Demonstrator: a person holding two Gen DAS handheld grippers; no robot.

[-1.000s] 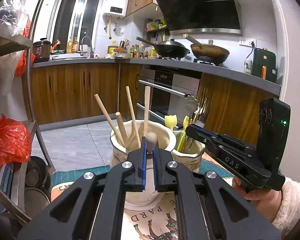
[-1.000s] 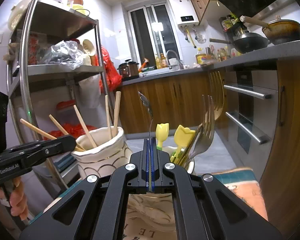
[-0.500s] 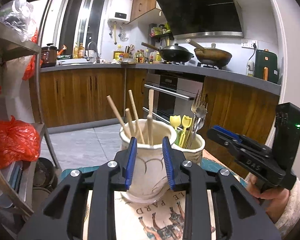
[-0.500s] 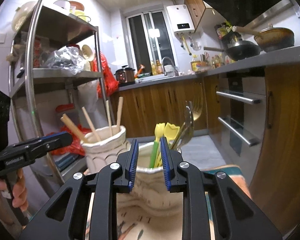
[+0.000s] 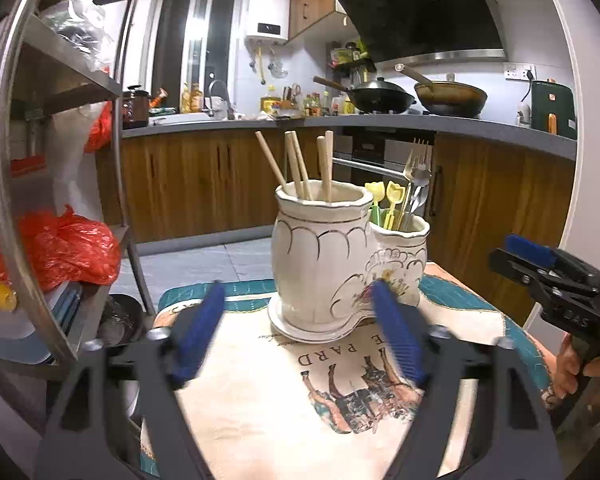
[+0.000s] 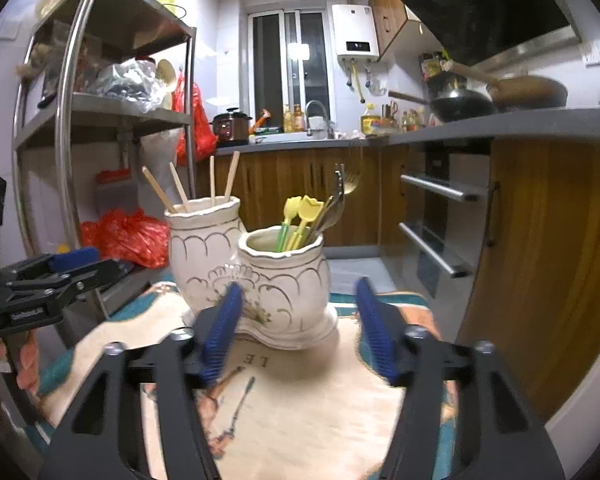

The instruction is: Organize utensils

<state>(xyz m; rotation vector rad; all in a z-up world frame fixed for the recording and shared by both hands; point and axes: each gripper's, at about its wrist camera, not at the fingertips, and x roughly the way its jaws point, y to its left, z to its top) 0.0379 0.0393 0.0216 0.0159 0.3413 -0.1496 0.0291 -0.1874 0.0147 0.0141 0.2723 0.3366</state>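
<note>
The cream ceramic double holder with gold scalloped trim (image 5: 320, 264) stands on the pale printed cloth with a teal border (image 5: 260, 408), and everything else is placed from it. Its taller left pot holds the pale wooden chopsticks (image 5: 300, 168); its lower right pot (image 6: 284, 276) holds the yellow tulip-topped plastic picks (image 6: 300, 212) and the metal forks and spoons (image 5: 416, 176).

The holder looks heavy, glazed, slippery and breakable, so it is best left standing. The chopsticks look light, stiff and smooth; I judge a pinch high on the shaft, above the rim, would serve. The metal cutlery is slick and thin, so it would call for a squeeze across the flat handle.

The left gripper (image 5: 300, 332) sits low in front of the holder, jaws spread wide with nothing between them. The right gripper (image 6: 300, 328) faces the lower pot likewise, jaws apart and empty.

A second ago both sat close over the pots, each pinching one utensil; those pieces now stand in the pots. Both jaws have just been opening, and both grippers have drawn back.
</note>
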